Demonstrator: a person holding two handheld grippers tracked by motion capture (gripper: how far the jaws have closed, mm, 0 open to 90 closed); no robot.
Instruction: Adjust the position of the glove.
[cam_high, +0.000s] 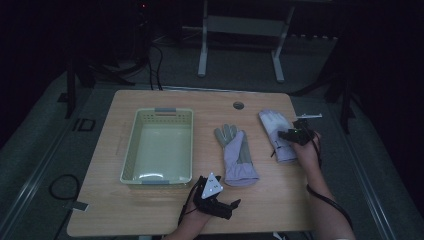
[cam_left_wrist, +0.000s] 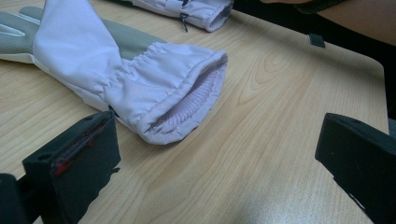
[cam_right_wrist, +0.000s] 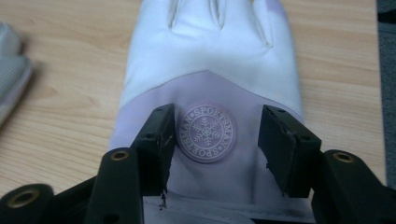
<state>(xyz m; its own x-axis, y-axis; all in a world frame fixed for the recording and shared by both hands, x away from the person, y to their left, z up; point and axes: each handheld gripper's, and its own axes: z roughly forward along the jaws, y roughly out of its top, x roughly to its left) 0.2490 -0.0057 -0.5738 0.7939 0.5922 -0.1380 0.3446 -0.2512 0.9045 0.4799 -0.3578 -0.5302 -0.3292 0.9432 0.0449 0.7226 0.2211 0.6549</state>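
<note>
Two pale lilac-and-white gloves lie on the wooden table. The middle glove lies palm up, showing grey patches, with its open cuff toward me. My left gripper stands open just short of that cuff, its jaws wide apart and nothing between them. The right-hand glove lies back up with a round snowflake badge. Low over this glove, my right gripper is open, one jaw on each side of the badge.
A pale green plastic basket stands empty on the left half of the table. A round cable hole sits near the far edge. A metal stand is on the floor beyond. The right forearm lies along the table's right side.
</note>
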